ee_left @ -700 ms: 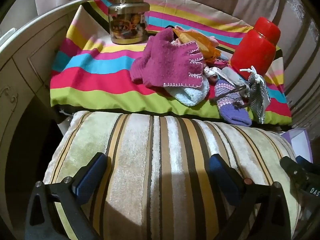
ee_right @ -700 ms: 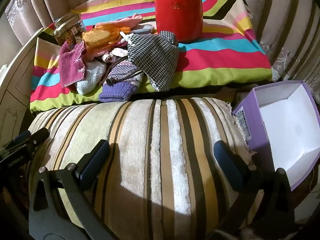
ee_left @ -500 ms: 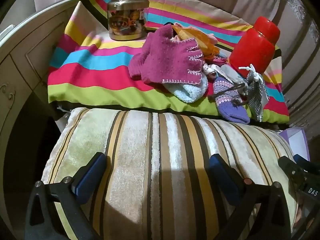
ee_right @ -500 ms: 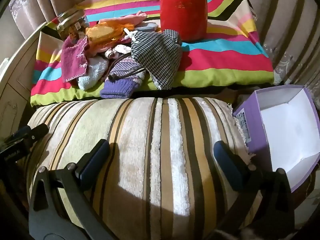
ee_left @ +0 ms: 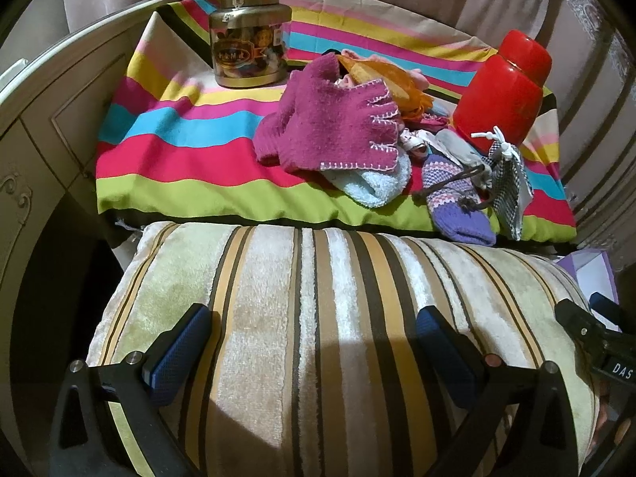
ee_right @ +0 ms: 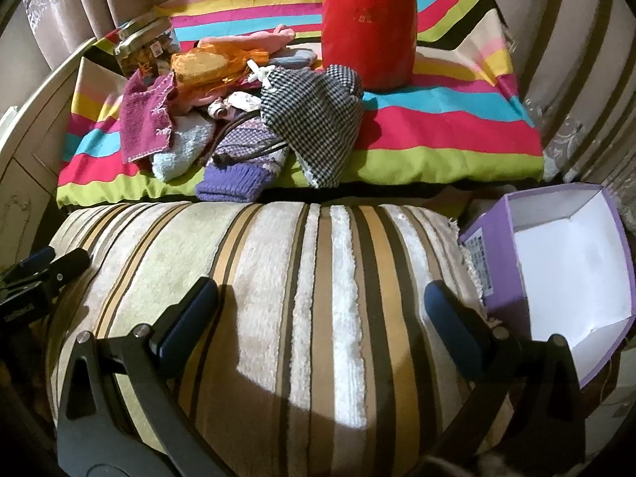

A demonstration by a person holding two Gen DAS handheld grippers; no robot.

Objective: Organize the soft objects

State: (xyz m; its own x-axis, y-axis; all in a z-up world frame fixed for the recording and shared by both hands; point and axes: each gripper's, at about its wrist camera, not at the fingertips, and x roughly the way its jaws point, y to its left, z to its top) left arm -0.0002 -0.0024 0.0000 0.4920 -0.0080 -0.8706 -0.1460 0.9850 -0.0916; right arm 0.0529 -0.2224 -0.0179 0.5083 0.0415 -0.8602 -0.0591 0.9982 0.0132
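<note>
A pile of soft things lies on a bright striped cloth [ee_left: 167,147]: a magenta knit glove [ee_left: 334,127], a light blue sock [ee_left: 373,183], a purple knit sock [ee_left: 457,206] and a checked drawstring pouch [ee_right: 318,127]. A striped velvet cushion [ee_left: 318,298] lies in front of the pile; it also shows in the right wrist view [ee_right: 302,298]. My left gripper [ee_left: 314,338] is open above the cushion's near part. My right gripper [ee_right: 322,306] is open above the cushion as well. Both are empty.
A gold-lidded jar [ee_left: 248,39] stands at the cloth's back left. A red canister [ee_right: 367,20] stands at the back right. An open purple box [ee_right: 556,270] with a white inside sits right of the cushion. A cream cabinet [ee_left: 39,119] is on the left. Curtains hang behind.
Both grippers have drawn back slightly from the pile, staying open over the cushion. Nothing on the cloth has moved.
</note>
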